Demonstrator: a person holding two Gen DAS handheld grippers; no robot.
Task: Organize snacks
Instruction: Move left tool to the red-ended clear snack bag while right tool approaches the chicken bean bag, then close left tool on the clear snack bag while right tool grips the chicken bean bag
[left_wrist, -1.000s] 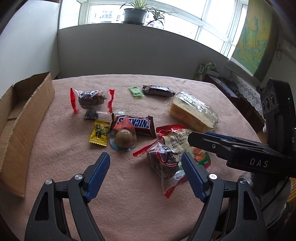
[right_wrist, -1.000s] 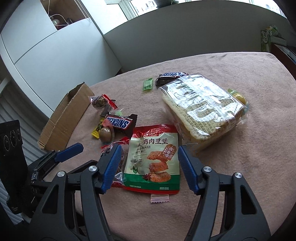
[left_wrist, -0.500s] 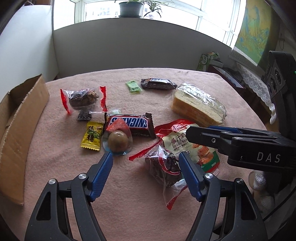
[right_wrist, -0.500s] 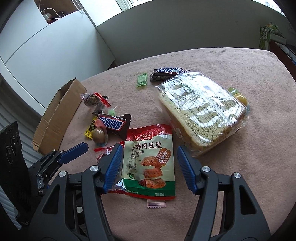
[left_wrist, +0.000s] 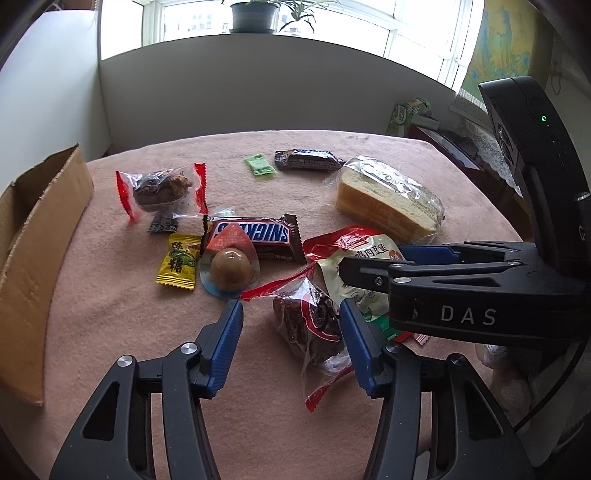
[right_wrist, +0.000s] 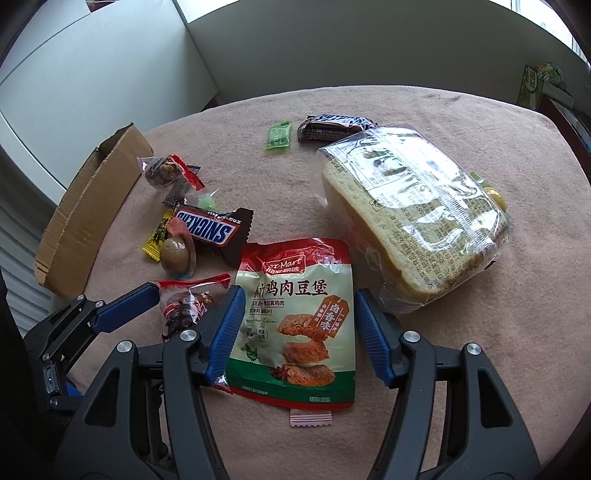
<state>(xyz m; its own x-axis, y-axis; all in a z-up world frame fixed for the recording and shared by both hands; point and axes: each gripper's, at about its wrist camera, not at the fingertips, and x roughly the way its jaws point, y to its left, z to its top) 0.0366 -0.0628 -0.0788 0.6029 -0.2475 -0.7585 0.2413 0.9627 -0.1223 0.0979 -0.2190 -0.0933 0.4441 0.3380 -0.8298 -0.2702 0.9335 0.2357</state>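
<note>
Snacks lie on a pink tablecloth (left_wrist: 110, 332). My left gripper (left_wrist: 290, 314) hangs low over a dark meat snack in a clear, red-edged wrapper (left_wrist: 310, 325). Its jaws are closing with the snack between them; the right pad (left_wrist: 356, 343) is at the wrapper and the left pad (left_wrist: 225, 343) stands apart from it. My right gripper (right_wrist: 299, 295) is open and straddles a flat red and green chicken pouch (right_wrist: 295, 314), one pad at each side edge. In the left wrist view the right gripper's black body (left_wrist: 461, 288) covers part of that pouch (left_wrist: 354, 258).
A Snickers bar (left_wrist: 255, 232), a packed egg (left_wrist: 229, 269), a yellow candy (left_wrist: 179, 262) and a clear bag of dark snack (left_wrist: 160, 192) lie to the left. Wrapped bread (right_wrist: 413, 214) sits right of the pouch. An open cardboard box (left_wrist: 37, 240) stands at the table's left edge.
The left jaws have narrowed and shifted right, so the dark meat snack now lies between them. The right gripper has moved slightly nearer over the pouch.
</note>
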